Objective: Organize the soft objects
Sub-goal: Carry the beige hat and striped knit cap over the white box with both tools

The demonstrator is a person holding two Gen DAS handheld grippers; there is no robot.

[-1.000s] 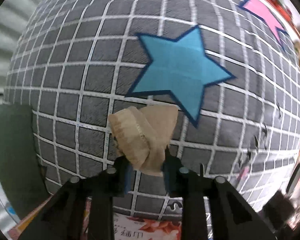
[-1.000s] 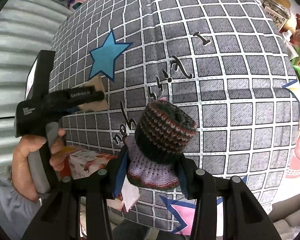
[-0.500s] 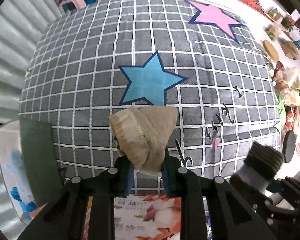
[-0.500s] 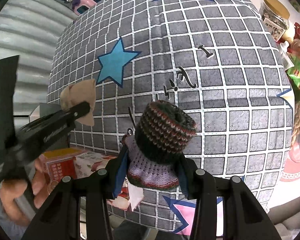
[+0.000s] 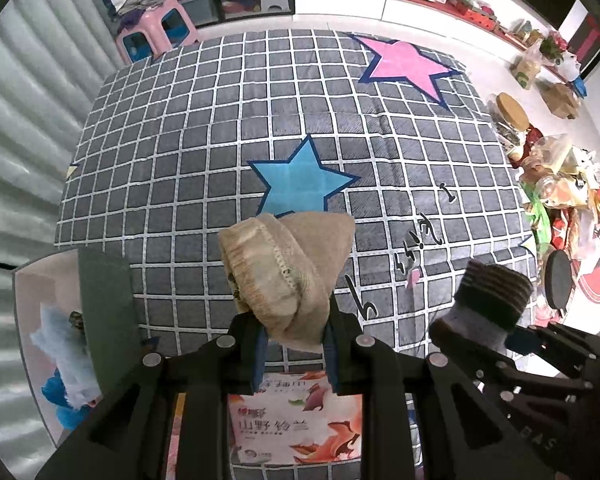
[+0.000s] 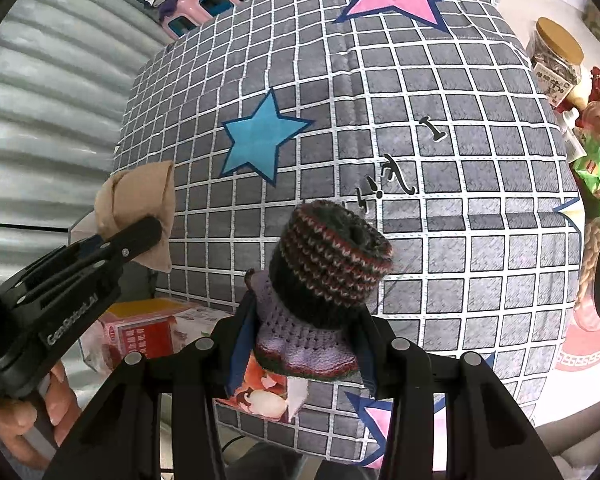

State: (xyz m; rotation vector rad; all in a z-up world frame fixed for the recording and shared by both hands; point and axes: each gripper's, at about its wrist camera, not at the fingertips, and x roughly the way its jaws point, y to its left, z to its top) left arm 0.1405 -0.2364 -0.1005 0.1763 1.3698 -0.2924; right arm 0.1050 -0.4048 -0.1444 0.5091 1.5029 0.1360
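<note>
Both claws have come up off the bed [image 5: 204, 128] since a second ago, the left one much further, so the whole grid-patterned quilt with its blue star [image 5: 300, 184] and pink star [image 5: 406, 62] is now in its view.

The left claw [image 5: 294, 348] is clamped on a rolled beige sock bundle [image 5: 286, 268], and the right claw [image 6: 302, 344] is clamped on a knitted striped bundle [image 6: 324, 268], dark at the top and lilac at the base. Each hangs in the air above the near edge of the bed, touching nothing else.

Both bundles look light and squashy, and I judge they will give under the pads rather than slip; the risk is a roll working loose if it is pinched only at a loose flap. The grips sit low on the thick folded body, which seems the sound place to hold them. Nothing here is fragile.

To the left, beside the bed, stands a pale bin [image 5: 32, 300] with a dark flap, and inside it lies something fluffy in light and deep blue [image 5: 66, 364]. It looks to me the likely home for the bundles. Below the claws sits a printed box [image 5: 292, 424]; whether it is open I cannot tell. Jars and packets crowd the floor on the right.
</note>
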